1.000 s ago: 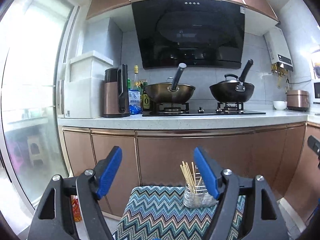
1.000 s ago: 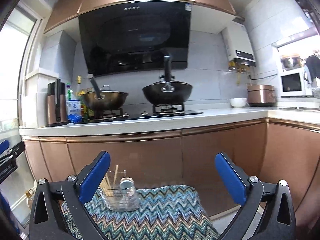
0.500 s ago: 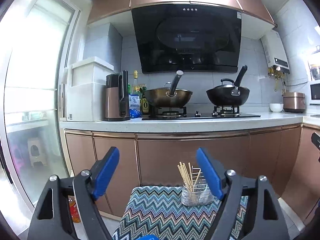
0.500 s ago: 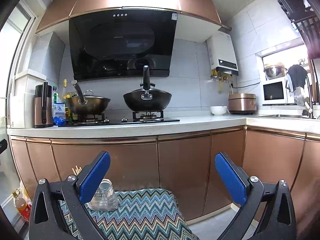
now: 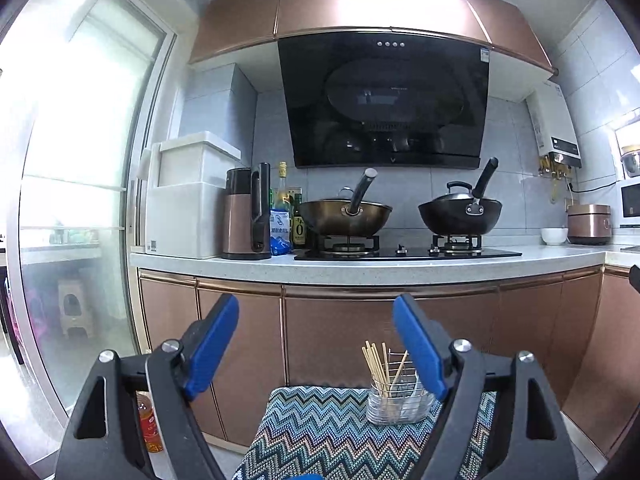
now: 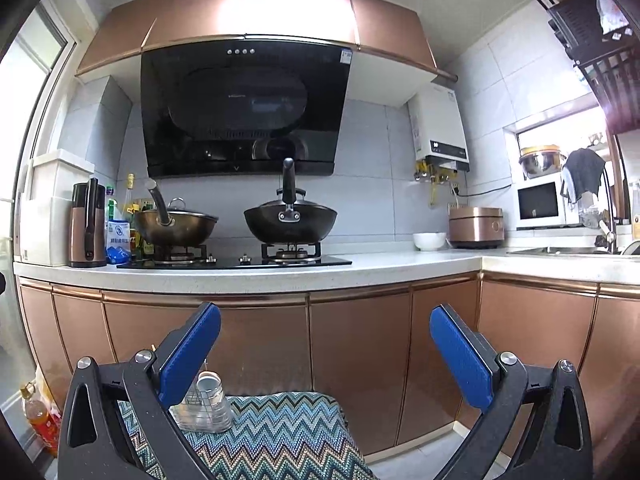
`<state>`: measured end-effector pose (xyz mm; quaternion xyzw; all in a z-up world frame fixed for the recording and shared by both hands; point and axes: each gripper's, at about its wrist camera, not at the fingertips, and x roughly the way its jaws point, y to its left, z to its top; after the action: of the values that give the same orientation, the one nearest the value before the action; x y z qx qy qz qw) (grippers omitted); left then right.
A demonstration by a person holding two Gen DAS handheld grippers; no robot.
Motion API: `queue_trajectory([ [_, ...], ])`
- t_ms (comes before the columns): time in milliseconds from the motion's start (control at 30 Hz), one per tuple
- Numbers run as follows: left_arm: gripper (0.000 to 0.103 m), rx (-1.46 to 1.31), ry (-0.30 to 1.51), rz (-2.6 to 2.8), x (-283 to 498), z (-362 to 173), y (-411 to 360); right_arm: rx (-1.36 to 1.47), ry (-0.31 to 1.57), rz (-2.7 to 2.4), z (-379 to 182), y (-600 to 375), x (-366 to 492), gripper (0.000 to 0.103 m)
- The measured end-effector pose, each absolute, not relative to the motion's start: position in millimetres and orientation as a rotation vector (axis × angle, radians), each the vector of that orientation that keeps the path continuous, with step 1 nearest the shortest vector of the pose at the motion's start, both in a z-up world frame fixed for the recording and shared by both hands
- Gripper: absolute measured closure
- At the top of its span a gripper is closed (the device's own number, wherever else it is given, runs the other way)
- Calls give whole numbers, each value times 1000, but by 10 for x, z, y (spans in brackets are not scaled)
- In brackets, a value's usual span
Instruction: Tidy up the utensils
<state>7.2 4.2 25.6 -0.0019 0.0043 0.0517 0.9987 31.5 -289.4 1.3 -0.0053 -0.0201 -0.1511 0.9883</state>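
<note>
Both grippers are hanging spread wide and holding nothing, raised toward the kitchen: left gripper (image 5: 316, 344), right gripper (image 6: 324, 356). The clear utensil holder (image 5: 400, 400) (chopsticks (image 5: 376, 364) leaning inside) is sitting on the zigzag cloth (image 5: 320, 436), likely awaiting pickup.

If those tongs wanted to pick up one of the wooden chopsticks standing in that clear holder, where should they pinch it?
Probably near the top ends of the chopsticks, coming from above. They stand nearly upright and fan out above the rim of the clear holder, so only the upper parts are free; the holder wall covers the rest. The left tongs are open and nearest, so they suit this best.
</note>
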Motion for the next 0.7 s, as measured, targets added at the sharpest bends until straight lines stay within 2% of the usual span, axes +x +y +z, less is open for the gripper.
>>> queue_trajectory([
  [700, 24, -2, 20, 107, 63, 226, 82, -45, -38, -286, 38, -2786, 278, 0],
])
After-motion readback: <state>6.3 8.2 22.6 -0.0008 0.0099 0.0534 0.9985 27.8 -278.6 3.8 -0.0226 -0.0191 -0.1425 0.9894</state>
